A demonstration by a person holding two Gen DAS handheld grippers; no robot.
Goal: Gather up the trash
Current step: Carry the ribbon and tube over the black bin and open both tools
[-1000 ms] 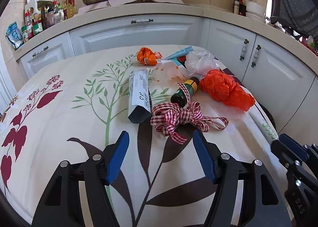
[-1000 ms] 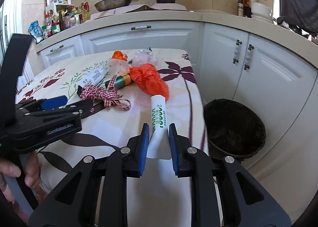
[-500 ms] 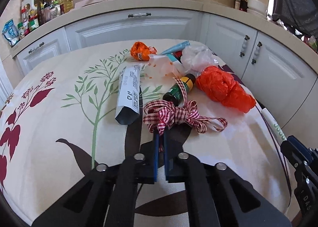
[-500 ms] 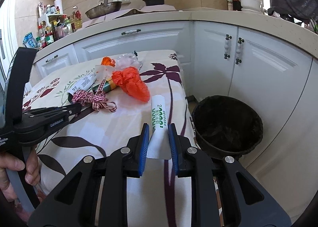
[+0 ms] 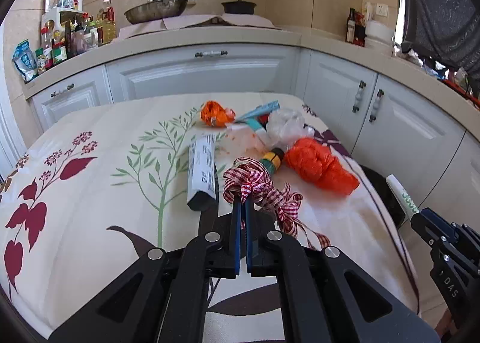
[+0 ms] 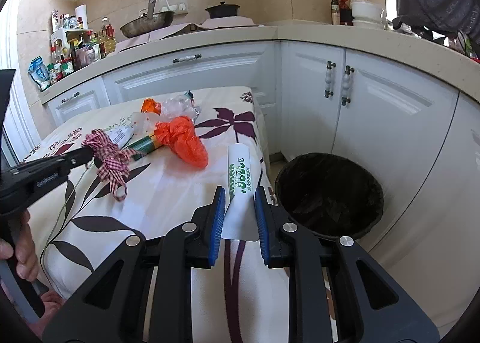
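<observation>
White kitchen cabinets curve behind your cloth-covered table with its leaf print. Your left gripper is pinched shut on the red-and-white checked ribbon bow, raised off the cloth. Your right gripper clamps the white tube with green lettering, just beside the black round bin. Both pickups look done; next, carry each over the bin and let go.
</observation>
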